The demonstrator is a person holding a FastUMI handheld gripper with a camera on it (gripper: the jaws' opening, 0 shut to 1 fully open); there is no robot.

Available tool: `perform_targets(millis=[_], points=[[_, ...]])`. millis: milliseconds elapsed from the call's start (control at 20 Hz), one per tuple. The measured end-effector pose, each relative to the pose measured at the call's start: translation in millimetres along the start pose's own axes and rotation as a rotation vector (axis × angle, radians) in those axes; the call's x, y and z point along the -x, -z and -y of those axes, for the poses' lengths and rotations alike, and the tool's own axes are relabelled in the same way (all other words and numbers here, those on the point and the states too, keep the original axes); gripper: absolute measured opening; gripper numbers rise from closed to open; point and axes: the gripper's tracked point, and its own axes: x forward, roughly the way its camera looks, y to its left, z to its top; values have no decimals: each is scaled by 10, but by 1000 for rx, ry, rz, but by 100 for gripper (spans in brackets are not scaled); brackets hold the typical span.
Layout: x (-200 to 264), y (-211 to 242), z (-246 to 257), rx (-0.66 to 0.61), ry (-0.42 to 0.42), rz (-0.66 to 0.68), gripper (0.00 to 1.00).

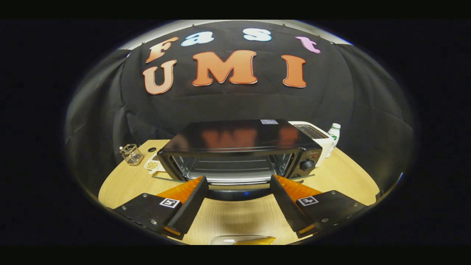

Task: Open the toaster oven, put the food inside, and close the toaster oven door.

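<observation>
A wire basket (131,154) is seen at the left of the wooden table (342,173), the toaster oven (239,154) stands door-down just beyond the spread, empty gripper (239,183), and a white bottle (334,137) is set at the right

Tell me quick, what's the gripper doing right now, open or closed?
Gripper: open, holding nothing; fingers spread apart just short of the toaster oven's lowered door.

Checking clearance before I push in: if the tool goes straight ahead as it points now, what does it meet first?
The open tool points at the toaster oven; its lowered door lies between the fingertips, so probably the door first, though depth is unclear.
</observation>
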Motion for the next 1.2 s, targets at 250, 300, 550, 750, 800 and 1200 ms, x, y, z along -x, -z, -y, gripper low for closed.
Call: perform_targets(millis=[250, 300, 550, 750, 800, 1200], points=[[184, 359, 20, 7, 0, -48, 100], [205, 419, 16, 7, 0, -59, 100], [271, 709, 33, 12, 0, -115, 100], [293, 1010, 56, -2, 2, -183, 100], [286, 1107, 60, -4, 3, -206, 100], [194, 1622, 25, -23, 9, -314, 100]])
